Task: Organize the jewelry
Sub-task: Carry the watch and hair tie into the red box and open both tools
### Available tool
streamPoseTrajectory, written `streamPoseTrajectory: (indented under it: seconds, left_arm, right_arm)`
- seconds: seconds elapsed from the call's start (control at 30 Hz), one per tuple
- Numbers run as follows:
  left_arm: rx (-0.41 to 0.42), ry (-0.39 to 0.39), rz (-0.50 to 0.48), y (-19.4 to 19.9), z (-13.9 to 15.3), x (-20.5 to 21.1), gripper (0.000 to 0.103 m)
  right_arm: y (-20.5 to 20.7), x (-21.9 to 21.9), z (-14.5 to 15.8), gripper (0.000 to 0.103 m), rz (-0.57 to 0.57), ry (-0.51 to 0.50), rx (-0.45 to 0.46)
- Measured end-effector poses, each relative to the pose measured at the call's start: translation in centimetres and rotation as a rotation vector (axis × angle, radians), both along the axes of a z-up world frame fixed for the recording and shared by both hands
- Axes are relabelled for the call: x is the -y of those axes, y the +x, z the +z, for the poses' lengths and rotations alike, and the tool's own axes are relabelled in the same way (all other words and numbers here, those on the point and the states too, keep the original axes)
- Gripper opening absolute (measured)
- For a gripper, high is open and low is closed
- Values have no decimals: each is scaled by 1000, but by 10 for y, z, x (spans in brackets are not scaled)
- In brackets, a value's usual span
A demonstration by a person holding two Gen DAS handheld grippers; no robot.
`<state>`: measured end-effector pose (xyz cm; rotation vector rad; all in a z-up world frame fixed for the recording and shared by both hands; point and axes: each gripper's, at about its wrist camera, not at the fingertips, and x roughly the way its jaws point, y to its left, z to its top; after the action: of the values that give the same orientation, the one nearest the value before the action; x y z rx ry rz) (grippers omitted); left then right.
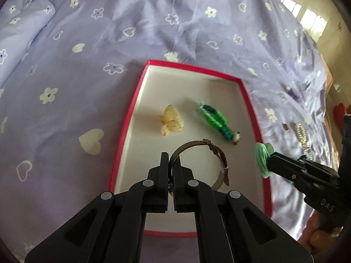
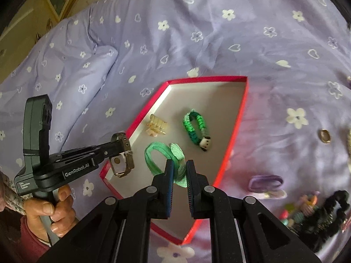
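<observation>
A red-rimmed box with a white floor [image 1: 140,83] [image 2: 239,118] lies on the bed. In it lie a pale yellow hair claw [image 1: 170,121] [image 2: 158,127] and a green braided bracelet with a panda bead [image 1: 216,120] [image 2: 196,127]. My left gripper [image 1: 170,162] [image 2: 118,146] is shut on a brown-strapped wristwatch [image 1: 210,153] [image 2: 122,160], held over the box's near end. My right gripper [image 2: 179,166] [image 1: 268,160] is shut on a mint green hair tie [image 2: 162,155] [image 1: 263,157], held above the box's right rim.
Lilac floral bedding [image 1: 87,43] surrounds the box, with a folded quilt [image 2: 65,70] at the left. Right of the box lie a gold ring [image 2: 324,135], a purple hair tie [image 2: 266,184], a black scrunchie [image 2: 329,214], small colourful pieces [image 2: 302,208] and a silver chain [image 1: 301,134].
</observation>
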<state>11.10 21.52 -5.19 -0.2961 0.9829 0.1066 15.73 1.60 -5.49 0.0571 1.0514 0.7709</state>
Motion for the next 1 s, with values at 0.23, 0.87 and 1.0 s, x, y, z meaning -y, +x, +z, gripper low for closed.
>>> streamPoseTrajectory:
  seconds: [0.23,0.87,1.0]
  left_arm:
    - [-69,52,-16,20,-15,-1,2]
    - [-126,73,-15,40,-36,0,8]
    - [-128,65,-8,41,-37,-2,8]
  right_arm:
    - [13,-18,-15,11,28,-57,-21]
    - [28,-32,-38,14,58,-118,-61]
    - [29,-33,-39,14,61,-110,-71]
